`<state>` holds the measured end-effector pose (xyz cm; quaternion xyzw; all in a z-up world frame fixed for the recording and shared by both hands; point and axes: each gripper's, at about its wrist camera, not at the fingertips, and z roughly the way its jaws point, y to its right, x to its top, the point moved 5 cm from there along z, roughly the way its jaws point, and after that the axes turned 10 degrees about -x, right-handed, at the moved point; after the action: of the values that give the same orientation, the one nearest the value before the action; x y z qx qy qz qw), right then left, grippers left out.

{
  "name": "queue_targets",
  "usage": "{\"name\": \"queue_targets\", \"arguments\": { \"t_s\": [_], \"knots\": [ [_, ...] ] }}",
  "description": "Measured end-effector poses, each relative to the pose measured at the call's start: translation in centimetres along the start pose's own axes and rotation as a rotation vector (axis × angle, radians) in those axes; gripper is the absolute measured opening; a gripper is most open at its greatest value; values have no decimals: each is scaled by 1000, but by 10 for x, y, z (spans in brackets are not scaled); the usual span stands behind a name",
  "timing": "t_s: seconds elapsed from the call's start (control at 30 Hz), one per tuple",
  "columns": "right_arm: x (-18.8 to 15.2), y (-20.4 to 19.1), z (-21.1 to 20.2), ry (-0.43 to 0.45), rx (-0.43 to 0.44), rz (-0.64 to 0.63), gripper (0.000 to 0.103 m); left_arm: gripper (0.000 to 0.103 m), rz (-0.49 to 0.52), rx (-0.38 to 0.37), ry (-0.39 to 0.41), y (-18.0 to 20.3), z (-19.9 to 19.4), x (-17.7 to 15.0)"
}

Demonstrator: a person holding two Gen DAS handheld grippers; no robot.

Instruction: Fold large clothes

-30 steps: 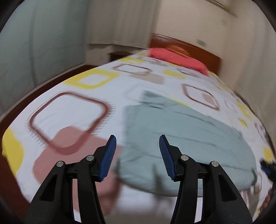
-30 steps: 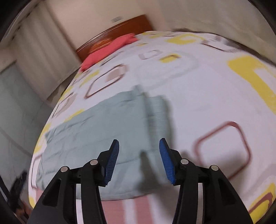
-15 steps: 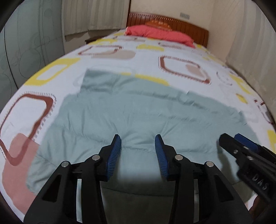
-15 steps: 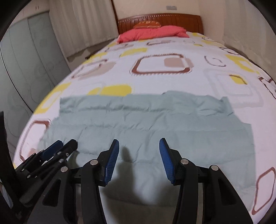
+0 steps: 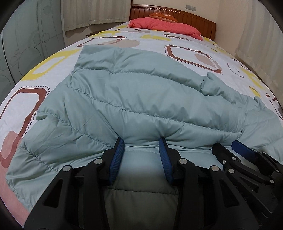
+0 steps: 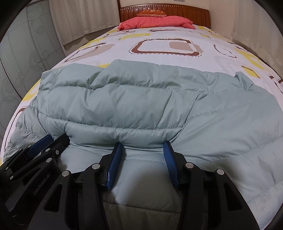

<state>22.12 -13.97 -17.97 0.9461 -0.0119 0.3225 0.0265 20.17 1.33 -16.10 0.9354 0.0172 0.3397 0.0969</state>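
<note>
Both grippers, left [image 5: 141, 143] and right [image 6: 142, 147], were clamped side by side on a puffed fold of the quilted sage-green jacket [image 5: 141, 99]. It was spread wrinkled across the patterned bedspread [image 5: 185, 42].

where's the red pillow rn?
The red pillow lies at the far end of the bed, against the wooden headboard, top centre in both wrist views, well beyond the green jacket.
</note>
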Motion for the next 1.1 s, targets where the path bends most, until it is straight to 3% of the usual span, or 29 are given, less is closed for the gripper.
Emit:
{"name": "queue_targets", "arguments": {
  "t_s": [0.33,0.53,0.77,0.8,0.97,1.1],
  "knots": [
    [9,-2,-21,30,-62,-9,49,41,-2,0,9,-1,-1,1],
    [3,-1,-3,14,-111,-22,49,42,1,4,10,0,0,1],
    [3,1,0,30,-104,-15,50,43,-40,-24,19,-7,-12,2],
    [3,1,0,31,-103,-14,50,44,-59,-31,24,-12,-18,3],
    [2,0,-1,43,-108,-19,50,72,-162,-23,116,-50,-55,14],
    [1,0,-2,51,-113,-23,50,79,-356,-64,156,-103,-66,21]
  ]
}}
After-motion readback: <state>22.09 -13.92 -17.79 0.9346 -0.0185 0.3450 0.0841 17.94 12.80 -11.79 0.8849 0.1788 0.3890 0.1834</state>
